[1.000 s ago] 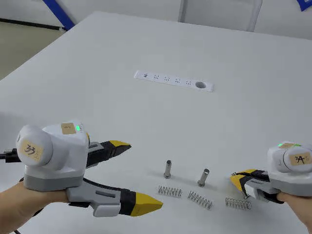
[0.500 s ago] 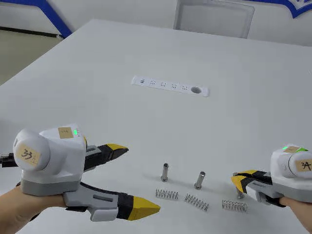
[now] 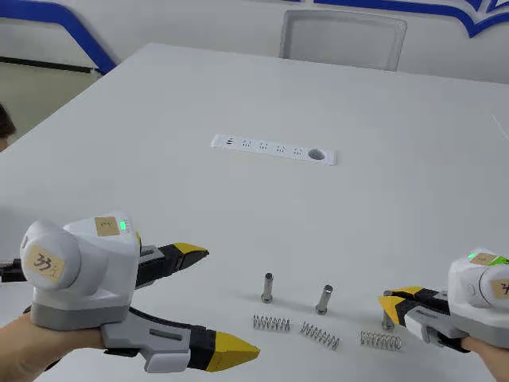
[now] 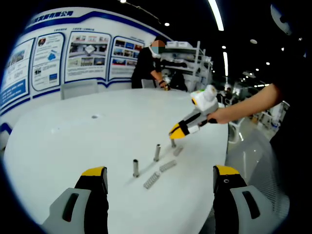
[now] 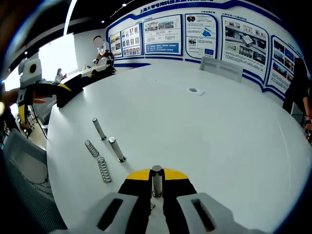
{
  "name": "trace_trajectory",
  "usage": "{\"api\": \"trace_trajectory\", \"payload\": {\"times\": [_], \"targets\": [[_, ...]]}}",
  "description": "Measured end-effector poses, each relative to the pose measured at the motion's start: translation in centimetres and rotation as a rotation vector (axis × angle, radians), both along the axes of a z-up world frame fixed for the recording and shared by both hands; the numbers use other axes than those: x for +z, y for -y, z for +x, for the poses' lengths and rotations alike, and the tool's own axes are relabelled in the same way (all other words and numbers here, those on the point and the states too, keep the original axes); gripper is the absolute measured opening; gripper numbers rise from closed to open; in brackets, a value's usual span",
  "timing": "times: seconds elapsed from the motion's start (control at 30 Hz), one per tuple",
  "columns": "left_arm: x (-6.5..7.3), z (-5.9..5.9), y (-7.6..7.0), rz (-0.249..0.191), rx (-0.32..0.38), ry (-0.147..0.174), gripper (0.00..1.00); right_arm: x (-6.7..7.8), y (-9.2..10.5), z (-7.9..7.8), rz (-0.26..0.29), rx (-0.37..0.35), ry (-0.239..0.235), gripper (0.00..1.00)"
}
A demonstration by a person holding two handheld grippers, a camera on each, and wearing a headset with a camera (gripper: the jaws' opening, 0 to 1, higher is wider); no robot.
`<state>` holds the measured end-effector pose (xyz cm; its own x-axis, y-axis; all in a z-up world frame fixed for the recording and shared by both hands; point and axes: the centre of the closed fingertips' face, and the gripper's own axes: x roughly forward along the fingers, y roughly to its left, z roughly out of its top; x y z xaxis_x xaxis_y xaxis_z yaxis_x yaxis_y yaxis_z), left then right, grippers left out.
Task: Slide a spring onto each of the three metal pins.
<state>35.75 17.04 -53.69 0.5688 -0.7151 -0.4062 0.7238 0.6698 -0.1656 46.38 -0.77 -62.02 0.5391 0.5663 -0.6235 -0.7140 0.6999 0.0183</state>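
Springs: three lie loose on the white tabletop (image 3: 238, 207) in a row nearest you, namely first spring (image 3: 271, 322), second spring (image 3: 320, 335) and third spring (image 3: 379, 341), counted from your left; none sits on a pin. Just behind them stand the pins, upright: first pin (image 3: 267, 287) and second pin (image 3: 324, 299), both untouched. Your right hand-held gripper (image 3: 390, 305) has its yellow-tipped jaws closed on the third pin (image 5: 156, 181), with the third spring just beside it. Your left hand-held gripper (image 3: 221, 301) is held left of the row, jaws wide apart, gripping nothing. Power strip (image 3: 274, 149) lies flat farther back, well apart from the parts.
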Motion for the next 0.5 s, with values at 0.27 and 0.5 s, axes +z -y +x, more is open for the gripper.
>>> {"api": "trace_trajectory", "payload": {"times": [0.27, 0.5], "targets": [[-0.14, -0.14, 0.34, 0.007, -0.016, -0.005, 0.91, 0.1, -0.18, -0.36, 0.023, -0.004, 0.017, 0.08], [-0.1, -0.17, 0.58, 0.006, -0.022, -0.004, 0.91, 0.15, -0.22, -0.66, 0.021, 0.016, 0.057, 0.08]]}}
